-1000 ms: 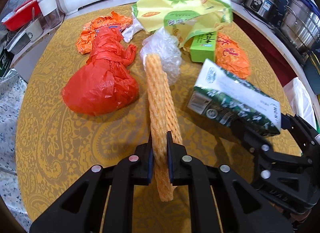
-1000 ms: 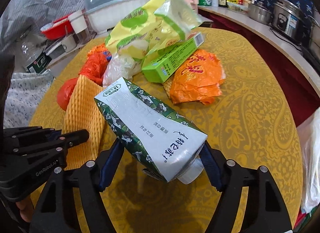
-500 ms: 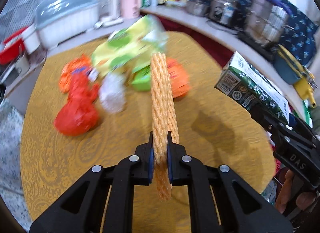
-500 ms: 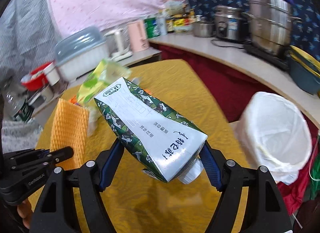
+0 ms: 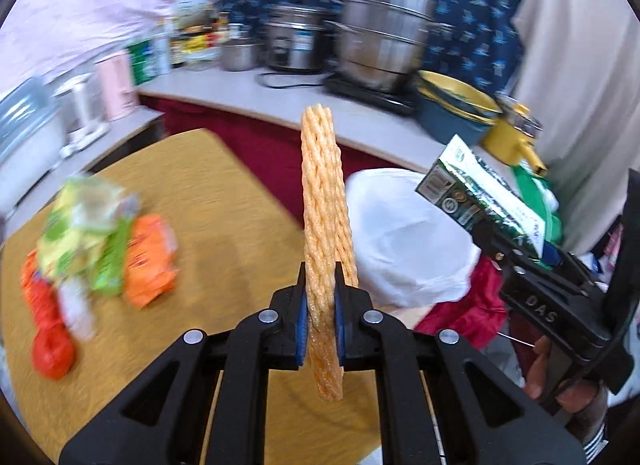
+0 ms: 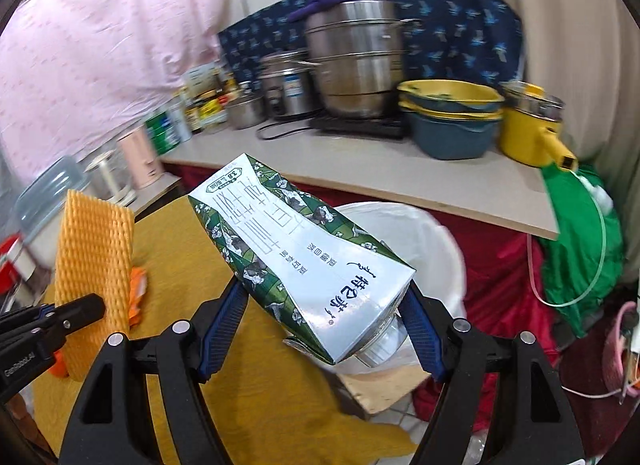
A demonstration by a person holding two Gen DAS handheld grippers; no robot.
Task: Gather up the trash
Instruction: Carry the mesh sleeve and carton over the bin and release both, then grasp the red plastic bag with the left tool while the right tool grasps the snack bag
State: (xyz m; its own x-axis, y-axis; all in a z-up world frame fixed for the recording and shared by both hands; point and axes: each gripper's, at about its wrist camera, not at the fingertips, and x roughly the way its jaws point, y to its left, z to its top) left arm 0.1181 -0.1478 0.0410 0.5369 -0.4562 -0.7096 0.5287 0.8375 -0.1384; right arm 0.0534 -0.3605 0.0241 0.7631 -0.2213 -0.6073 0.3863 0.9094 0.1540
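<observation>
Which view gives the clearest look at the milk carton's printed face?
The right wrist view: the milk carton fills the centre, its white printed face legible, clamped in the right gripper. The left wrist view shows the carton only at the right edge, small and mostly end-on.

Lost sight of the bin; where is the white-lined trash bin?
The white-lined trash bin stands on the floor beyond the yellow table's edge, below the grey counter, behind the milk carton.

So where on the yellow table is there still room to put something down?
The bare stretch of the table runs from the trash pile across to the edge nearest the white bin, and forward to the left gripper. The left side is crowded with wrappers and bags. The counter behind is packed with pots.
</observation>
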